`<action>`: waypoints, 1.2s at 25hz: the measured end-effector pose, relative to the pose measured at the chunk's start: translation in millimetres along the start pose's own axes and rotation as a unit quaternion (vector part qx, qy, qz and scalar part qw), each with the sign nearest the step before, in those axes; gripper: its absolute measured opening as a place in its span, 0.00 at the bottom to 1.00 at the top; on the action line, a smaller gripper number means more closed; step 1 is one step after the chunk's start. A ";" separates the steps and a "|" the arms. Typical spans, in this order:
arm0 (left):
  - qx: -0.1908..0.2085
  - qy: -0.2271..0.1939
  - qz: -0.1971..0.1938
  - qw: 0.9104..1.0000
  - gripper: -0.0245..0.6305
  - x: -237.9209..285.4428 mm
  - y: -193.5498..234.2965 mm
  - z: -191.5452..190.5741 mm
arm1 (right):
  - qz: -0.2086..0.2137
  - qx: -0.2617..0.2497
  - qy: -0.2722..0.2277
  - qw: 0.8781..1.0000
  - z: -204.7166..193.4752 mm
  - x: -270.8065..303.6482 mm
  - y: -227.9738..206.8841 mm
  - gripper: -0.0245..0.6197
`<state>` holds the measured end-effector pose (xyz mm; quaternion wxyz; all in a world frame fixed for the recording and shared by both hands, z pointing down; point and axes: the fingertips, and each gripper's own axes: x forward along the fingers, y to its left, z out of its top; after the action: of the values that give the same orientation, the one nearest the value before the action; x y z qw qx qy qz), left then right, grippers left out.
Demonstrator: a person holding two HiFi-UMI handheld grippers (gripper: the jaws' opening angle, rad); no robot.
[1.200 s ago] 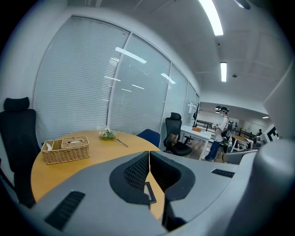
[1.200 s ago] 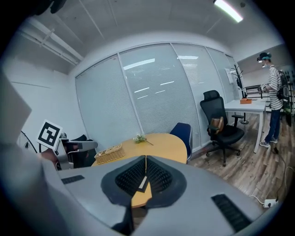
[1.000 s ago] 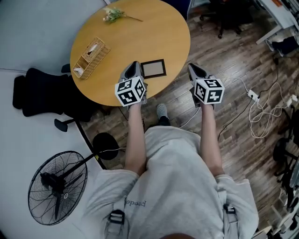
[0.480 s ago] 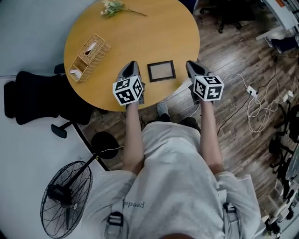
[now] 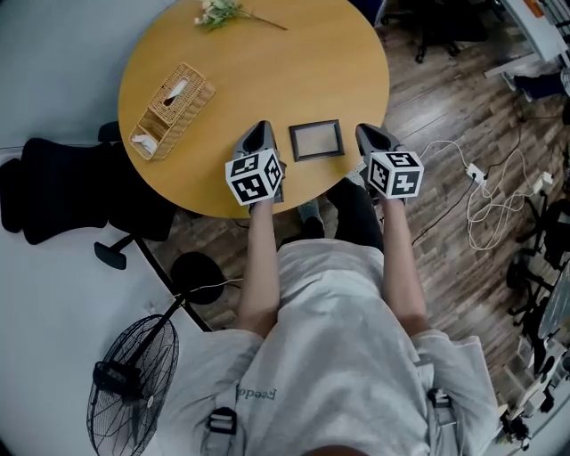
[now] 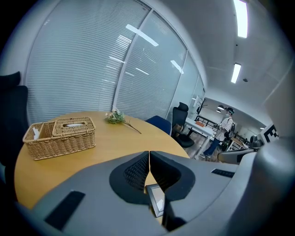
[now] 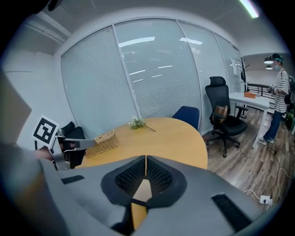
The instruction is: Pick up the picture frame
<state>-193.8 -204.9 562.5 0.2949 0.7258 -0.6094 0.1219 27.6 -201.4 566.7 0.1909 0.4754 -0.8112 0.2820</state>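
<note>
The small dark picture frame (image 5: 316, 141) lies flat on the round wooden tabletop (image 5: 267, 71), close to the edge nearest the person. It sits between the two grippers and neither touches it. The left hand-held gripper (image 5: 263, 127) is just to its left and the right hand-held gripper (image 5: 364, 131) just to its right, each with its jaws pressed together on nothing. A wicker basket (image 5: 171, 109) and a sprig of flowers (image 5: 218, 12) sit well apart, farther across the tabletop.
</note>
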 end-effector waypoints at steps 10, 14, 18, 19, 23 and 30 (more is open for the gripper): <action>0.015 -0.003 0.011 1.000 0.08 -10.4 -7.5 -7.3 | 0.003 -0.003 -0.011 1.000 1.5 13.9 11.2 0.08; 0.008 0.003 0.008 1.000 0.08 -13.4 -11.1 -12.8 | -0.011 -0.003 -0.024 1.000 1.7 10.8 12.9 0.08; 0.014 0.006 0.016 1.000 0.08 -15.4 -11.0 -13.0 | -0.020 0.002 -0.033 0.999 1.5 8.9 13.4 0.08; 0.016 0.008 0.018 1.000 0.08 -15.9 -11.1 -14.4 | -0.020 0.004 -0.033 0.999 -0.2 8.7 14.3 0.08; 0.024 0.017 0.018 0.999 0.08 -14.6 -16.0 -22.8 | -0.022 0.011 -0.027 0.999 -10.2 7.2 15.6 0.11; 0.031 0.031 0.012 0.999 0.26 -13.1 -21.4 -30.6 | -0.027 0.014 -0.015 0.999 -21.3 7.5 11.4 0.25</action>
<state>-170.7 -174.8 573.8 0.2894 0.7230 -0.6047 0.1673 15.0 -188.3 584.3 0.1800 0.5039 -0.7968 0.2807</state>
